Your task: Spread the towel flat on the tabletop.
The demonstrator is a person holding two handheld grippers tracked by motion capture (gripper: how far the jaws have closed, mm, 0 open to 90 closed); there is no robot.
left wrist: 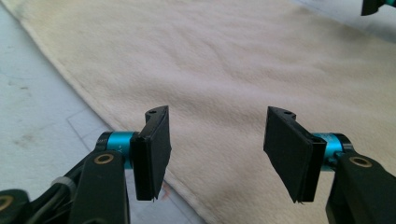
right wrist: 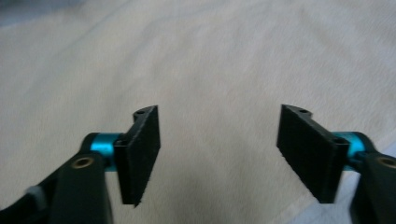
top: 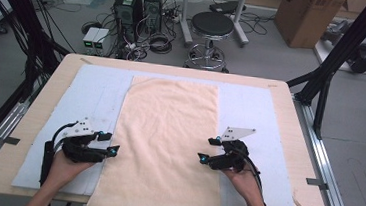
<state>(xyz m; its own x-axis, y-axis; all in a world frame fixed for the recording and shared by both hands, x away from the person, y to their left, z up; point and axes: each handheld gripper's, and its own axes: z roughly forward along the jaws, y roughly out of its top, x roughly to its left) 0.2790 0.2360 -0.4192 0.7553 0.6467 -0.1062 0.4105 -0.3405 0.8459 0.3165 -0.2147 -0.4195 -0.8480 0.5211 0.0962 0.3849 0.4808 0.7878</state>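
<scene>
With both tongs gaping wide, left tongs point(top: 108, 143) and right tongs point(top: 208, 149) should each straddle a long edge of the cream towel point(top: 166, 131) evenly before pinching.

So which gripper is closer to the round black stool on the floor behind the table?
The right gripper, though only slightly. The black stool stands beyond the table's far edge, right of centre. The right gripper hovers at the cream towel's right edge, the left gripper at its left edge.

The towel point(top: 165, 141) is plain cream, unpatterned. The mat point(top: 250, 109) under it is pale blue-white — faintly smudged near its left edge. The table point(top: 288, 137) is light wood. Both grippers — left gripper point(top: 108, 143), right gripper point(top: 208, 149) — are black with teal joints.
</scene>
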